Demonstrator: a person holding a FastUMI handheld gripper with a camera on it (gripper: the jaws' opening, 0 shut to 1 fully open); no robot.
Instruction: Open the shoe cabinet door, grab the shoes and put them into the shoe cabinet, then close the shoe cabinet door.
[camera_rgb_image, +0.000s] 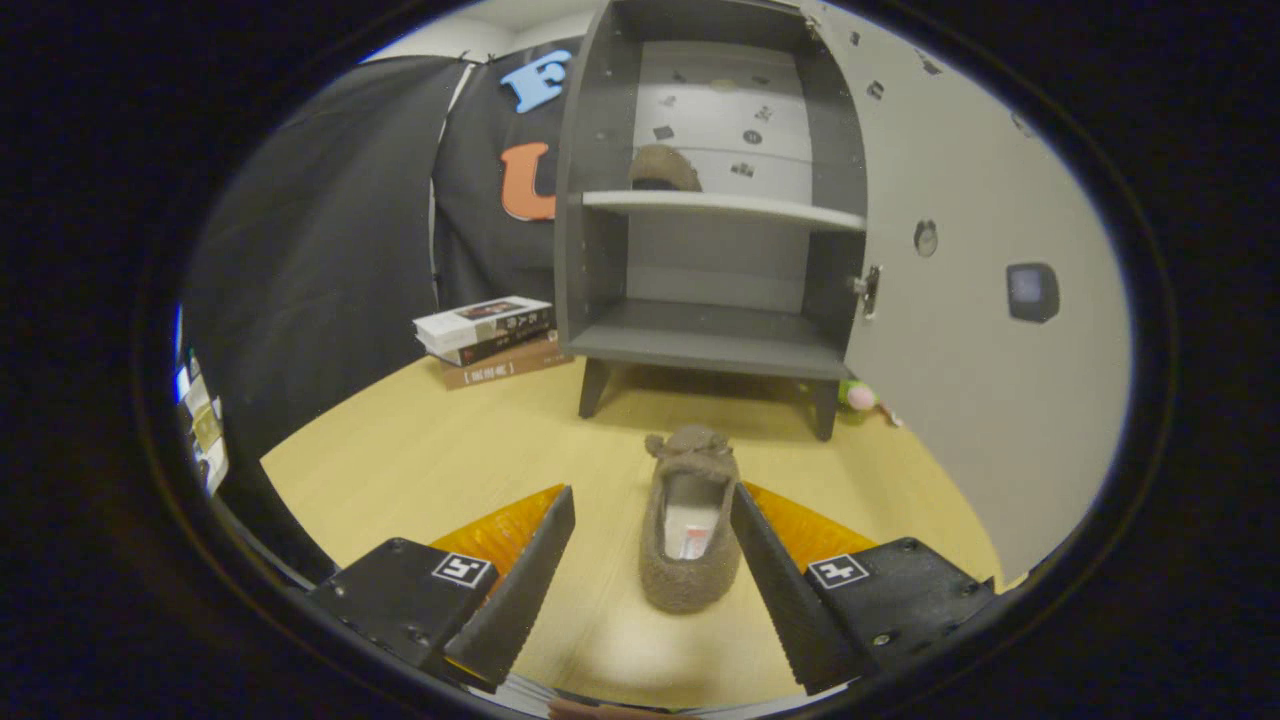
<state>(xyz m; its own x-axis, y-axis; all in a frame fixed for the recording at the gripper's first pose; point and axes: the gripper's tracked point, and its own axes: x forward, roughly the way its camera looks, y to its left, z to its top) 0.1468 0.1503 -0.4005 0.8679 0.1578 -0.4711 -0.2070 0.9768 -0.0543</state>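
A pale wood-grain table (420, 450) runs up to the shoe cabinet (700, 340), a dark, boxy unit on short legs with its light, flat door (980, 330) swung wide to one side. On the cabinet's pale upper shelf (720, 207) sits one fuzzy brown shoe (663, 168); the bottom shelf is bare. A stack of books (490, 340) lies beside the cabinet. Bare tabletop separates the cabinet from a second fuzzy slipper (692, 525), lying between the fingers of the gripper (652, 520), which is spread open, with one finger (775, 580) close against it.
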